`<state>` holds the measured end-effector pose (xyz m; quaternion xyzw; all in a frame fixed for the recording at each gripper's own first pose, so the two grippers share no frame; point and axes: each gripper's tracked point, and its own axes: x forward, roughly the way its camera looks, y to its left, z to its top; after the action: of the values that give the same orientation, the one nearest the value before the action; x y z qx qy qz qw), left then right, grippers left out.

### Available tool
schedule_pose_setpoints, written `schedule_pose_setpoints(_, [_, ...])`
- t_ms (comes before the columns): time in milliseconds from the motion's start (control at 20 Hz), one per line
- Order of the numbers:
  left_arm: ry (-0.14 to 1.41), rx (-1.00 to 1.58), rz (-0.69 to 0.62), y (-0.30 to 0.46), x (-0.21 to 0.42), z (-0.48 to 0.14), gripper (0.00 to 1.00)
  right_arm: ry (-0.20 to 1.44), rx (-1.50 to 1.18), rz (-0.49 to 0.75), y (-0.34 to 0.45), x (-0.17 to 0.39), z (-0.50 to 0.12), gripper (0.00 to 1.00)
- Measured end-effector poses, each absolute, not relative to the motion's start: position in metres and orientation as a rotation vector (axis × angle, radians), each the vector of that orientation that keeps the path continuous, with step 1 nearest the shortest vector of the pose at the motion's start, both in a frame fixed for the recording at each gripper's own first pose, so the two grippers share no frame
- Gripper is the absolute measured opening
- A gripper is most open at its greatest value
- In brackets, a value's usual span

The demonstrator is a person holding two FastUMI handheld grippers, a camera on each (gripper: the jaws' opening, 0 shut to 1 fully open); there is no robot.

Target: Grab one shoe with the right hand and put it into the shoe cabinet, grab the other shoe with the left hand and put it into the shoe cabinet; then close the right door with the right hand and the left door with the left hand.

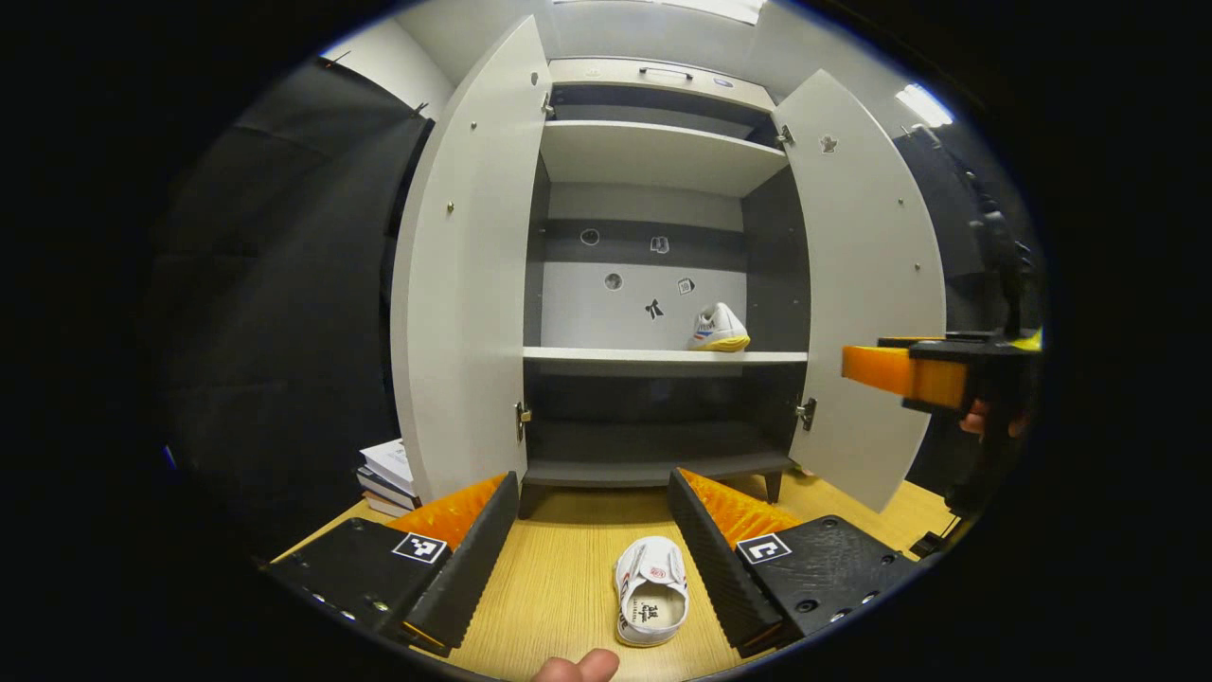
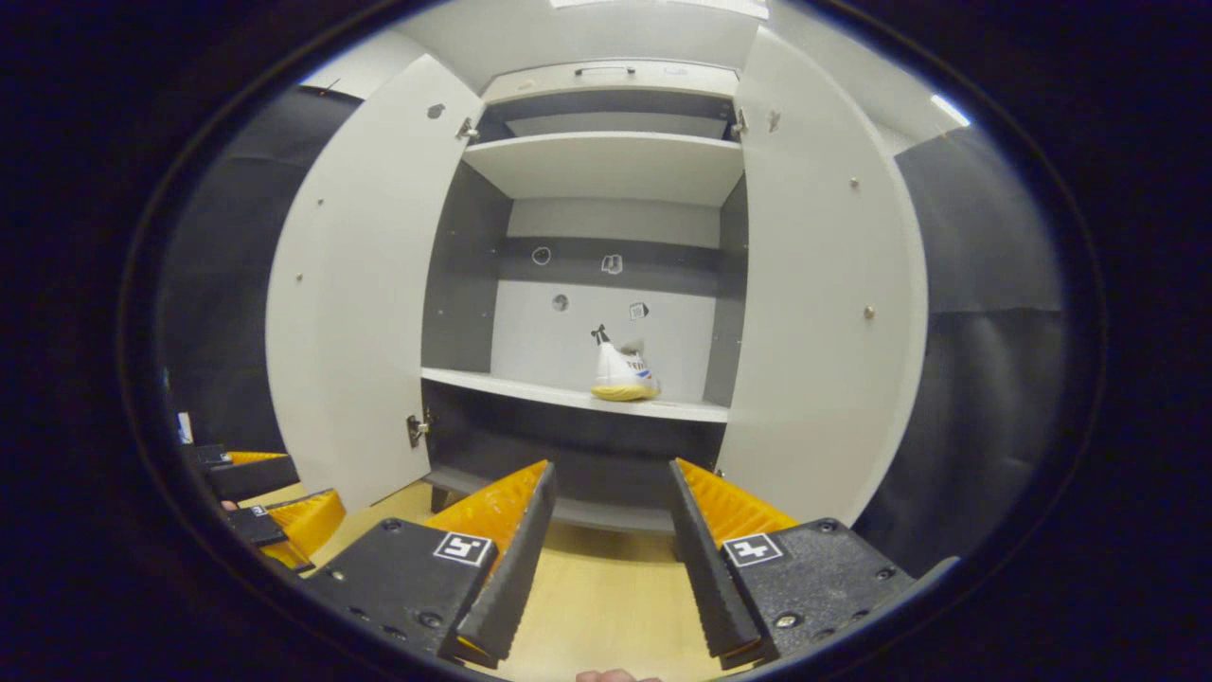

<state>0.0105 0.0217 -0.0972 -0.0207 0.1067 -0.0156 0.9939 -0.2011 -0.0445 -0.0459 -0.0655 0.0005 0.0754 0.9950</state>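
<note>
The shoe cabinet [image 1: 663, 355] stands with both doors swung wide. One white shoe with a yellow sole [image 1: 719, 330] rests on its middle shelf, right of centre; the right gripper view has that shoe [image 2: 623, 374] straight ahead. The other white shoe [image 1: 650, 589] lies on the wooden floor, opening up, between the fingers of my left gripper [image 1: 594, 493], which is open and apart from it. My right gripper [image 2: 613, 474] is open and empty, facing the cabinet. The left gripper view catches the right gripper [image 1: 895, 369] at far right, beside the right door [image 1: 866, 284].
A stack of books [image 1: 388, 474] lies on the floor behind the left door [image 1: 464, 275]. Top and bottom shelves hold nothing. Black cloth walls flank the cabinet. The left gripper [image 2: 275, 516] sits low left in the right gripper view.
</note>
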Motion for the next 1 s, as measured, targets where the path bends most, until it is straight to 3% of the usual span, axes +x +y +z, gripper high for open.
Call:
schedule_pose_setpoints(200, [0.271, -0.051, -0.072, 0.013, 0.006, -0.125, 0.95, -0.019, -0.145, 0.132, -0.049, -0.241, -0.066, 0.81])
schedule_pose_setpoints(450, [0.483, -0.098, -0.146, -0.007, -0.008, -0.196, 0.96, -0.002, -0.146, 0.098, -0.055, -0.275, -0.096, 0.82])
schedule_pose_setpoints(750, [0.722, -0.075, -0.172, -0.007, -0.012, -0.285, 0.96, 0.062, -0.110, 0.053, -0.083, -0.278, -0.119, 0.84])
schedule_pose_setpoints(1000, [0.821, -0.107, -0.151, -0.002, 0.009, -0.335, 0.96, 0.092, -0.083, 0.025, -0.100, -0.272, -0.127, 0.84])
